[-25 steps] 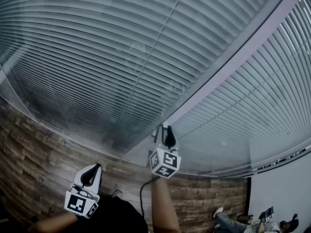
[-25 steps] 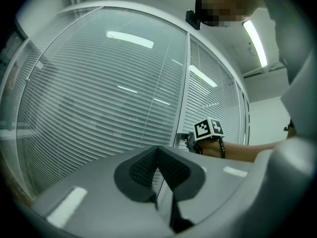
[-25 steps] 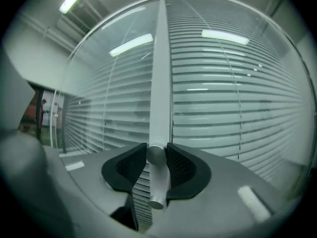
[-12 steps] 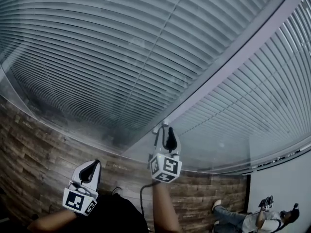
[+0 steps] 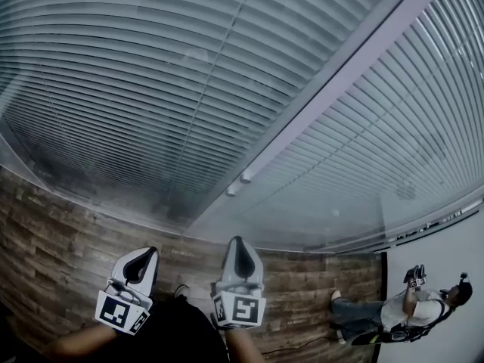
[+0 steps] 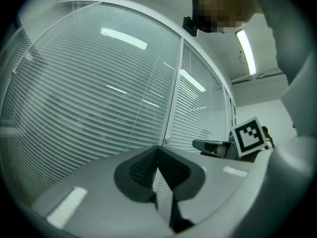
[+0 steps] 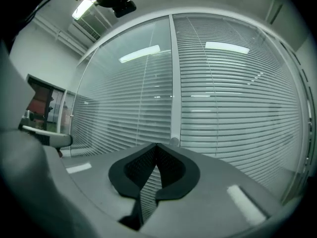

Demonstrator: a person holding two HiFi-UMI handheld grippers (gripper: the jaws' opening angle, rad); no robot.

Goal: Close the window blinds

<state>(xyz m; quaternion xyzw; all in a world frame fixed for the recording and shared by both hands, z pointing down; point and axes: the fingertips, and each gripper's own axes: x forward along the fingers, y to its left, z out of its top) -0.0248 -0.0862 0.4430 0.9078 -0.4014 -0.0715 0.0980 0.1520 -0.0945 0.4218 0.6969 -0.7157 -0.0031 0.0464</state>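
Blinds (image 5: 189, 89): horizontal slats cover two panes, which meet at a pale post (image 5: 340, 74) that runs aslant across the head view. The slats lie in close, even rows, and thin cords cross them. In the left gripper view the blinds (image 6: 99, 108) fill the scene ahead of the jaws, and bright strips of lamp light glint on the panes. In the right gripper view the blinds (image 7: 233, 108) stand on both sides of the post (image 7: 175, 83).

Knob (image 5: 245, 178): a small round knob sits low on the post; it shows just above the jaw tips in the left gripper view (image 6: 167, 142) and in the right gripper view (image 7: 174, 141).

Left gripper (image 5: 153, 252): held low and clear of the panes, above the wood floor (image 5: 60, 248). Its own view shows the jaw tips met (image 6: 158, 148), with nothing between them.

Right gripper (image 5: 237, 240): held beside the left, below the knob and apart from it. Its jaws have just been closing; the tips now meet (image 7: 157, 145) and grip nothing. Its marker cube (image 6: 246, 135) shows at the right of the left gripper view.

Surroundings: a person (image 5: 412, 308) is at lower right beside a white wall (image 5: 442, 271). A ceiling lamp (image 6: 246, 51) is lit.
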